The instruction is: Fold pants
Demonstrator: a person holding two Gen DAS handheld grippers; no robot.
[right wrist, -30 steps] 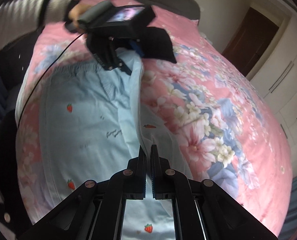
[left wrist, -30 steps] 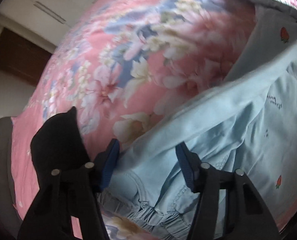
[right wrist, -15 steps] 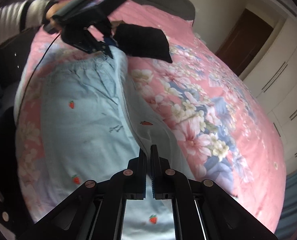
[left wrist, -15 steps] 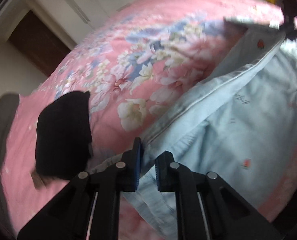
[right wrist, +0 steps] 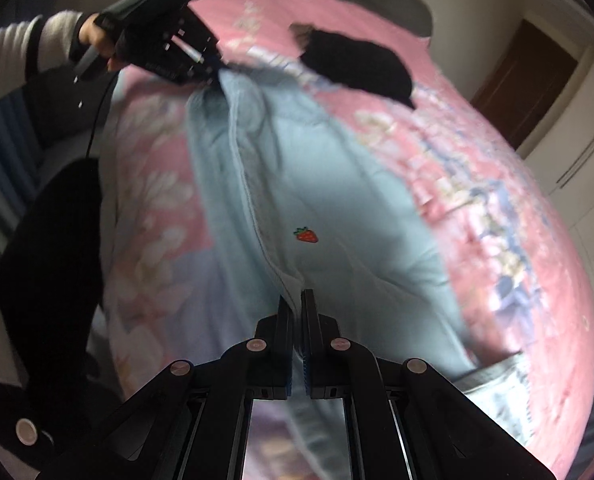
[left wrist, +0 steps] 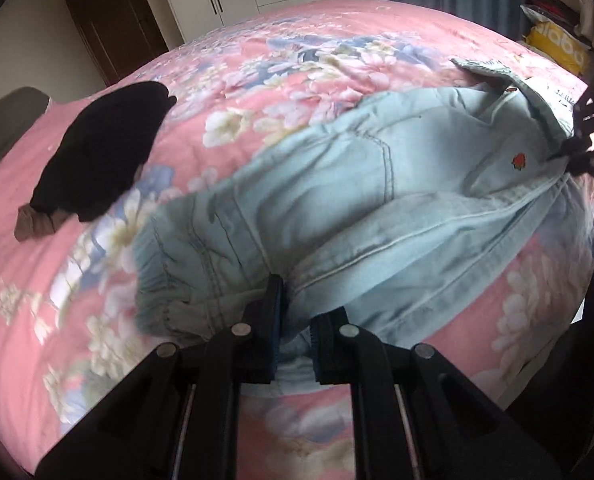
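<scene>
We see one pair of light blue pants [left wrist: 337,200] lying folded lengthwise on the pink floral bed [left wrist: 257,60], held by two claws — our left claw [left wrist: 295,336] clamped on the waistband end, our right claw [right wrist: 295,312] clamped on the leg end. One black garment [left wrist: 101,148] lies just beside the pants.

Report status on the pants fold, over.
Left gripper and right gripper both shut on light blue pants, one at each end. Pants doubled lengthwise on floral bedspread. Black garment lies beside, clear.
</scene>
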